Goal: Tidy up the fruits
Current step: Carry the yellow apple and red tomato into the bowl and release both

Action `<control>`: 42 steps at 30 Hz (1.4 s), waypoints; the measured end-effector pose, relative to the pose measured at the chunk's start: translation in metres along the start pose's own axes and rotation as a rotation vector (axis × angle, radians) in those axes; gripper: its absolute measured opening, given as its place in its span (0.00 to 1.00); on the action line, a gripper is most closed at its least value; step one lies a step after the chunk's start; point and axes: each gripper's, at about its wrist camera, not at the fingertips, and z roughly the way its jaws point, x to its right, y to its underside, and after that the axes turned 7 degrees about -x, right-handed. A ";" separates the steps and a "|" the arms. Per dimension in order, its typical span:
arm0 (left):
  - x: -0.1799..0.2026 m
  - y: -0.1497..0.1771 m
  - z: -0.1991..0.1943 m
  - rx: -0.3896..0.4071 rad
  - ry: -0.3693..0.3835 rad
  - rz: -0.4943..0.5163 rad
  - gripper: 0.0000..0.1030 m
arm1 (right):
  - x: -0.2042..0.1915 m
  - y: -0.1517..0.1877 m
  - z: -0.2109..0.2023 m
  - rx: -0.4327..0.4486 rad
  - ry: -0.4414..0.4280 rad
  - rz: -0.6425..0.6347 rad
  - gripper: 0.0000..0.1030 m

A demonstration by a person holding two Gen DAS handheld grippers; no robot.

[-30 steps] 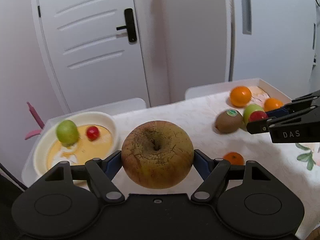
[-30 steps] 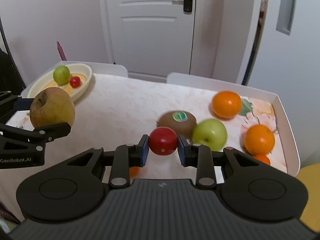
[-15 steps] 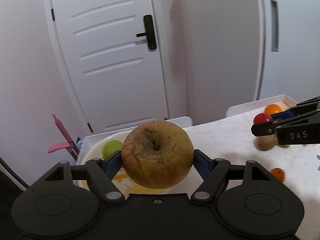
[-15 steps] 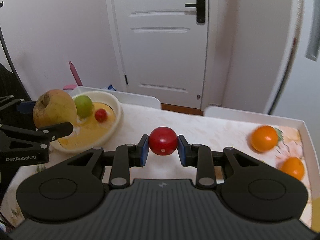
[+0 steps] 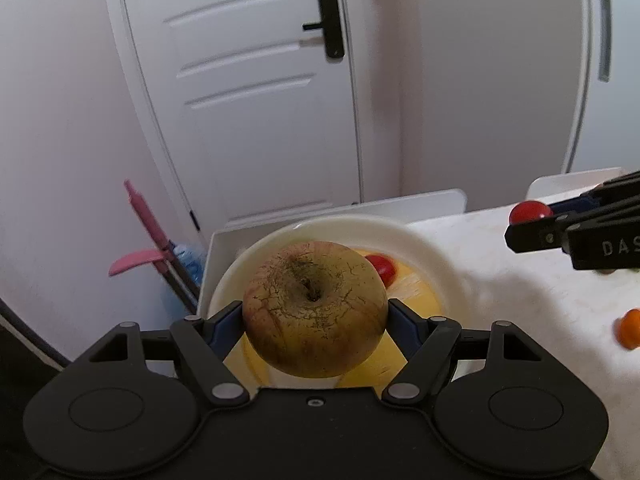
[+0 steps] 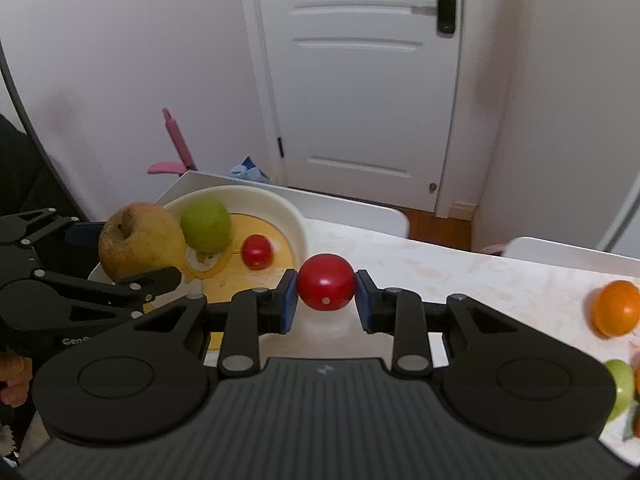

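Note:
My left gripper [image 5: 315, 316] is shut on a big brownish apple [image 5: 315, 310] and holds it above the near side of a white bowl [image 5: 416, 240] with a yellow inside. The right wrist view shows that apple [image 6: 140, 240] over the bowl's [image 6: 292, 216] left rim. In the bowl lie a green apple [image 6: 206, 224] and a small red tomato [image 6: 257, 251]. My right gripper [image 6: 326, 294] is shut on a red tomato [image 6: 326, 282], held above the table just right of the bowl. It shows in the left wrist view [image 5: 530, 212] at the right.
The white tablecloth [image 6: 460, 276] carries an orange [image 6: 616, 308] and a green apple [image 6: 620, 384] at the far right. A small orange [image 5: 630, 328] lies right of the bowl. White chair backs [image 6: 352, 208] stand behind the table. A white door [image 6: 360, 80] and a pink handle [image 6: 176, 144] are beyond.
Both grippers moved left toward the bowl with their fruit. The brownish apple has come over the bowl. The red tomato has come close to the bowl's right rim.

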 end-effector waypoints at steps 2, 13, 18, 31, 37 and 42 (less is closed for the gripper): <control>-0.006 0.002 0.007 -0.016 -0.007 0.003 0.77 | -0.006 -0.003 0.007 -0.009 -0.009 -0.007 0.44; -0.019 0.004 0.028 -0.076 0.007 0.021 0.78 | -0.028 -0.015 0.022 -0.028 -0.029 -0.044 0.44; -0.021 0.005 0.010 0.007 0.013 0.009 1.00 | -0.031 -0.019 0.019 -0.029 -0.030 -0.055 0.44; -0.024 0.013 -0.008 -0.014 0.033 0.003 1.00 | -0.038 -0.016 0.043 -0.076 -0.063 -0.141 0.44; -0.024 0.016 -0.006 -0.014 0.028 0.012 1.00 | -0.042 -0.014 0.064 -0.096 -0.074 -0.157 0.44; -0.023 0.017 -0.004 -0.011 0.026 0.019 1.00 | -0.041 -0.011 0.065 -0.092 -0.092 -0.171 0.45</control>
